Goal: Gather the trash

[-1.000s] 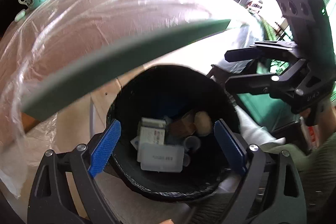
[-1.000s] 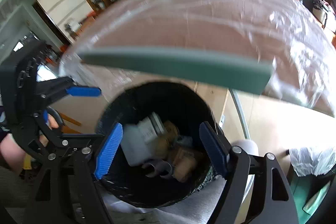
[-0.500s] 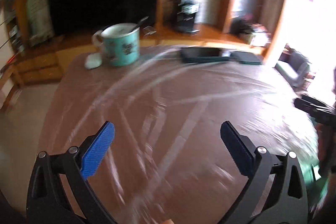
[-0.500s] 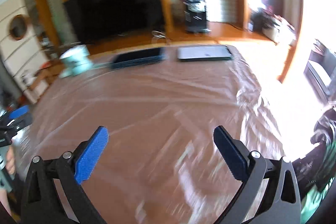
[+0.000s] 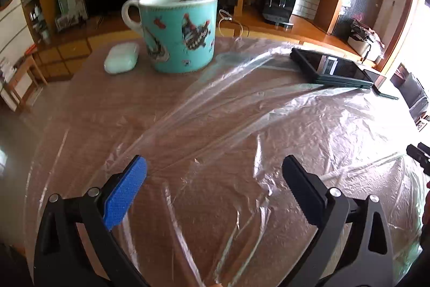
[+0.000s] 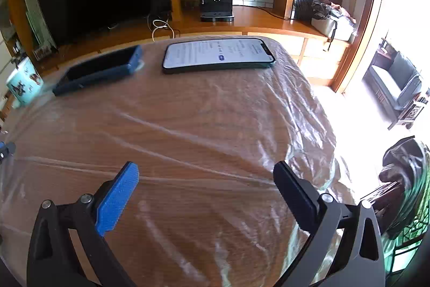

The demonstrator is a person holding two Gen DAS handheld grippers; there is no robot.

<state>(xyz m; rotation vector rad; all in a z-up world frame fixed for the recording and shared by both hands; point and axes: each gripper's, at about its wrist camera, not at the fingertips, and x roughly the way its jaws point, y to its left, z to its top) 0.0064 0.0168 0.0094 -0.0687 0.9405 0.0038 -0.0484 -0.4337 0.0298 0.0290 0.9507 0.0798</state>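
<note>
My left gripper point(image 5: 215, 166) is open and empty, held just above a round wooden table point(image 5: 88, 109) covered in clear plastic film point(image 5: 309, 125). My right gripper point(image 6: 205, 171) is open and empty too, over the same table point(image 6: 188, 109). The black trash bin point(image 6: 405, 168) shows only at the right edge of the right wrist view, beside and below the table. No loose trash shows on the table. The tip of the right gripper point(image 5: 419, 155) peeks in at the right edge of the left wrist view.
A teal mug point(image 5: 178, 31) with a spoon stands at the far left, a white earbud case point(image 5: 121, 58) beside it. A dark phone point(image 5: 330, 67) in a case and a lit phone point(image 6: 217, 54) lie at the far edge. The mug also shows in the right wrist view point(image 6: 22, 84).
Both grippers have swung up from looking down into the trash bin below the table edge to facing across the tabletop. The left one has moved closer to the mug.
</note>
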